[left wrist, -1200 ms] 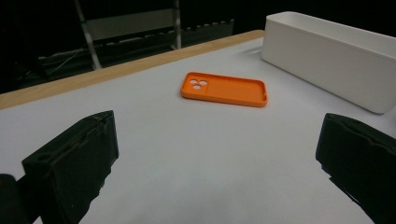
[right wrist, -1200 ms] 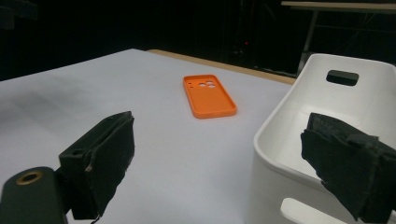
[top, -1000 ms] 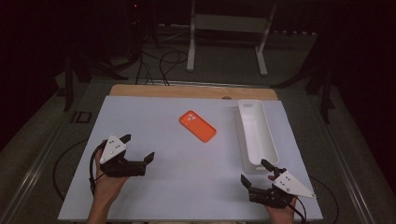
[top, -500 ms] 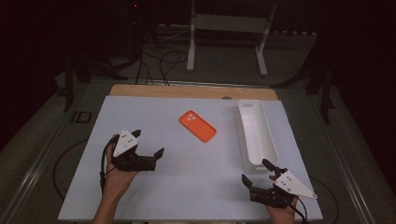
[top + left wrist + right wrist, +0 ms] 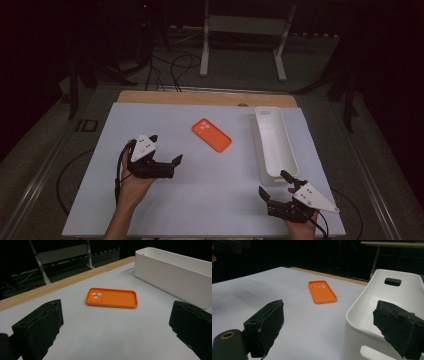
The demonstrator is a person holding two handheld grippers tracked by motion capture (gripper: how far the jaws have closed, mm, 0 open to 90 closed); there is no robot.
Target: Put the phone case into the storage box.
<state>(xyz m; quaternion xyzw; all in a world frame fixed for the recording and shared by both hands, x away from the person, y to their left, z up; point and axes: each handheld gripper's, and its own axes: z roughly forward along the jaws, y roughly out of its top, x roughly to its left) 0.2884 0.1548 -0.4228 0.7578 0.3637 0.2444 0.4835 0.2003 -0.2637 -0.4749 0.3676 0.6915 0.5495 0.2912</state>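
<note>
- Two grippers, both empty, fingers spread wide.
- Left gripper (image 5: 165,150) hovers over the desk (image 5: 200,200), near-left of the orange phone case (image 5: 211,134).
- Case lies flat mid-desk, bare surface all around it.
- White bin (image 5: 274,142) sits right of the case, apart.
- Right gripper (image 5: 272,184) at the bin's near end.

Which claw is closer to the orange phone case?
The left claw: it sits nearer the orange phone case; the right claw waits by the white bin.
</note>
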